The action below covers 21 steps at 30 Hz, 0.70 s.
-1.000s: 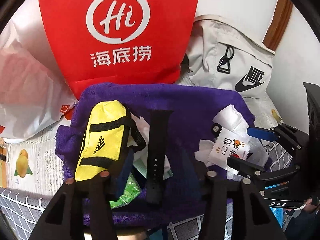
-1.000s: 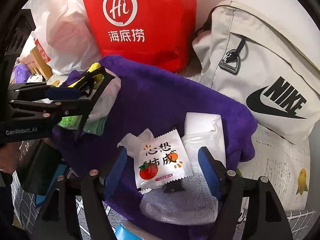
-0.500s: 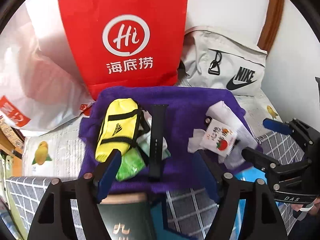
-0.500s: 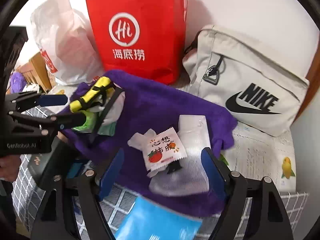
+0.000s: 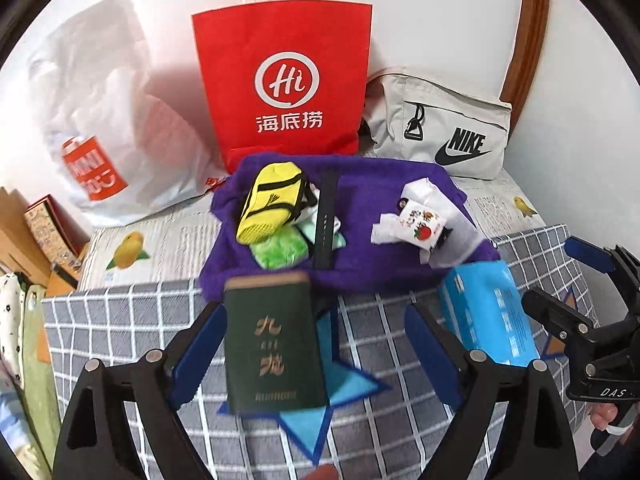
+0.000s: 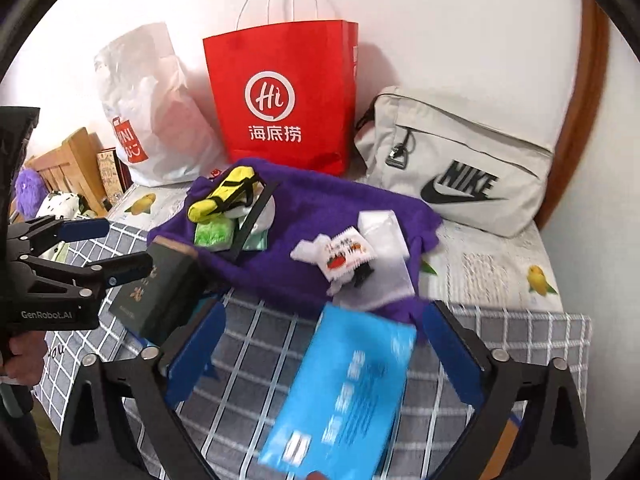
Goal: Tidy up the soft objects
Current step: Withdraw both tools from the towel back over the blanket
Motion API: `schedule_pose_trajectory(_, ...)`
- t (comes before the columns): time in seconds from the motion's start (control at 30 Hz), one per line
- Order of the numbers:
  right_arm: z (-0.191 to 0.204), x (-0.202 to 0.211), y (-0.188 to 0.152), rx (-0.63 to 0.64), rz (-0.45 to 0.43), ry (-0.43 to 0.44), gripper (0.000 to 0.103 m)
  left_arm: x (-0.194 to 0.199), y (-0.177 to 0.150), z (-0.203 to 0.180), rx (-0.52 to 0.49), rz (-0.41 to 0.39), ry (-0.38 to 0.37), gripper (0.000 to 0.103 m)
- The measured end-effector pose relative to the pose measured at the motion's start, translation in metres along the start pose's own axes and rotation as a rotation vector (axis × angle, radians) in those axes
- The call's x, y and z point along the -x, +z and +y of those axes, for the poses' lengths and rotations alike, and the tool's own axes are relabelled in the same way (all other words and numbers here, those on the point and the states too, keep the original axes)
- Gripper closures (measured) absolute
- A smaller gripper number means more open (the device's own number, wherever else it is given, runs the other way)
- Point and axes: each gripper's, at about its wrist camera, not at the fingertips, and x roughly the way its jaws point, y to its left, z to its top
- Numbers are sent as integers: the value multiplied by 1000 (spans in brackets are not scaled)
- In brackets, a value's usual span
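Jaws on the left hand-held gripper (image 5: 312, 340) and right hand-held gripper (image 6: 320, 340) are opening wide, gripping nothing. Yellow pouch (image 5: 270, 208) and snack packet (image 5: 422, 226) sit on the purple towel (image 5: 368, 200). Blue box (image 6: 344, 392) is blurred, maybe tissues.

White wall (image 5: 440, 20) behind; brown wood trim (image 5: 528, 40) at right (curved by lens), bright even light.

Yellow pouch (image 5: 271, 204), snack packet (image 5: 422, 226) well apart on purple towel (image 5: 368, 216).
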Motion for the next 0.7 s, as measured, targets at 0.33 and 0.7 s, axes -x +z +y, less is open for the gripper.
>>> schedule_pose_trajectory(0.33,-2,33,-39,-76,9,-15,3,35,-42,-3,32,0,53,10)
schedule_pose_trajectory(0.7,-11,60,-62,-137,8,0,3,74,-70,-8,97,-51,106,10)
